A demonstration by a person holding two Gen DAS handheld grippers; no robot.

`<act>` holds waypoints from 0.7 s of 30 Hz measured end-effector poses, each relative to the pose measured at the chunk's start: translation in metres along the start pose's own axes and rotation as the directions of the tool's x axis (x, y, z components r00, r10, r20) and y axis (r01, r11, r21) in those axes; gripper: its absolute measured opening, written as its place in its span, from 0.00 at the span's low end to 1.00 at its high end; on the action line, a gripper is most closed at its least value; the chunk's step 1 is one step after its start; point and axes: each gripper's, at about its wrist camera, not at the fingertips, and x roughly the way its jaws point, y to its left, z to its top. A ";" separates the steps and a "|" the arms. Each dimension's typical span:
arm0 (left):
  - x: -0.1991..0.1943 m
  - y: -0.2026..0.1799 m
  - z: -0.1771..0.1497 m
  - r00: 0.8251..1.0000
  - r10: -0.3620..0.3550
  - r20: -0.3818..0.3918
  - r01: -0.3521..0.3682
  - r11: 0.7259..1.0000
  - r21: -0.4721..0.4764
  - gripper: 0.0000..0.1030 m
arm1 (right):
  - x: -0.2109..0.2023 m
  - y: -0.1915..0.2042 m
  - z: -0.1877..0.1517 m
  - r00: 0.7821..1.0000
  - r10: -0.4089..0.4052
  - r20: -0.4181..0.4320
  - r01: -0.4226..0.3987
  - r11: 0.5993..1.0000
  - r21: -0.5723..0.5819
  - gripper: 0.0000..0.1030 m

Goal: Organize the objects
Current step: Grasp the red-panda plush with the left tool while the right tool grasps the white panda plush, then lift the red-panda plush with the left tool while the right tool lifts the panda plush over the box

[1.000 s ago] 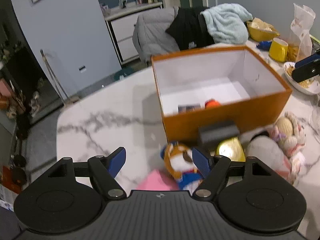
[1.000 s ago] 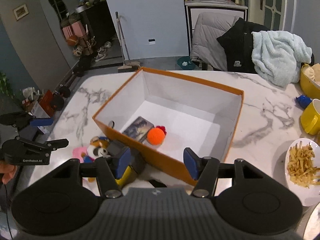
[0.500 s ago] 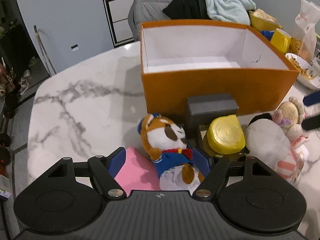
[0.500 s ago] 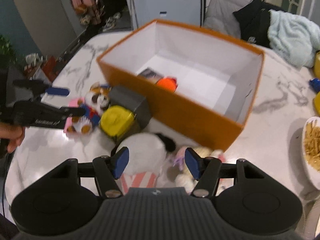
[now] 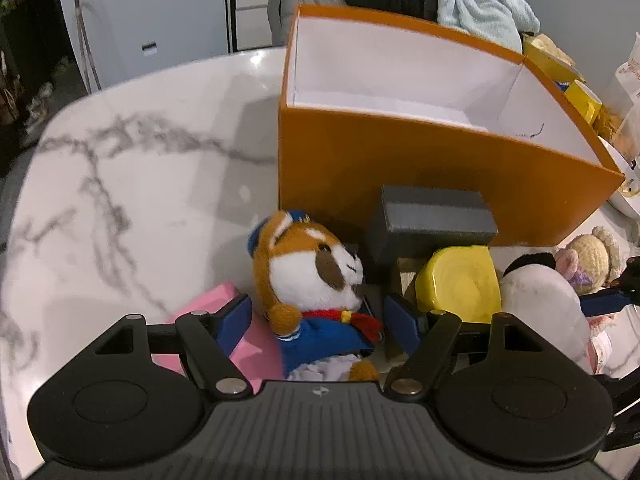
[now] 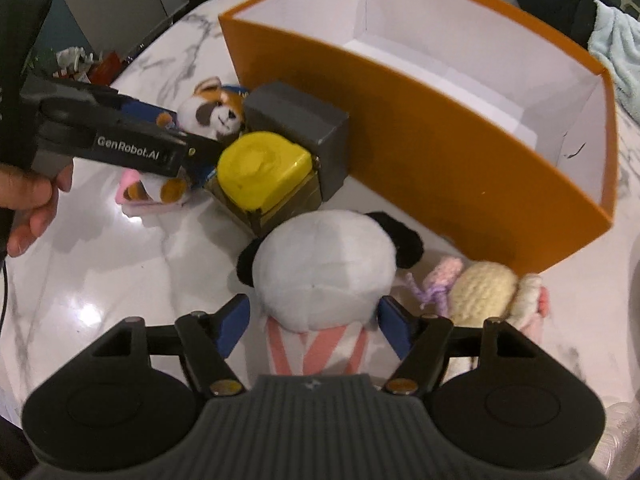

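On the marble table, an orange open box (image 5: 420, 184) stands behind a cluster of toys. A fox plush in a blue jacket (image 5: 316, 276) lies between the fingers of my left gripper (image 5: 318, 320). The jaws stand open and the pads do not press on it. In the right wrist view my right gripper (image 6: 314, 322) straddles a white panda plush (image 6: 324, 268). Its jaws are opening, with a gap at the left pad. A grey box (image 6: 296, 120) and a yellow-lidded container (image 6: 264, 168) sit between the two plushes. The box's contents are hidden.
A pink flat object (image 5: 212, 300) lies under the fox. A cream knitted doll (image 6: 484, 292) lies right of the panda. A person's hand (image 6: 28, 200) holds the left gripper. A yellow mug (image 5: 584, 100) and a draped chair (image 5: 480, 8) lie beyond the box. Bare marble (image 5: 120, 200) spreads to the left.
Both grippers have sunk toward the table. The left has come down around the fox plush. The right has left the box, dropped over the panda plush, and its jaws have widened.
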 end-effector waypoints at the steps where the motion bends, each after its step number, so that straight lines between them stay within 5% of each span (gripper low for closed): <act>1: 0.004 0.000 0.000 1.000 -0.005 -0.011 0.005 1.000 -0.002 0.81 | 0.003 0.001 0.000 1.000 -0.006 -0.004 0.006 1.000 -0.004 0.70; 14: 0.018 -0.001 -0.002 1.000 -0.019 0.012 0.019 1.000 -0.007 0.78 | 0.032 0.001 -0.002 0.999 -0.020 -0.049 0.018 0.999 -0.029 0.67; 21: 0.024 0.002 -0.006 1.000 -0.007 -0.003 0.007 1.000 0.000 0.59 | 0.033 0.002 -0.005 0.999 -0.024 -0.034 0.022 0.998 -0.052 0.65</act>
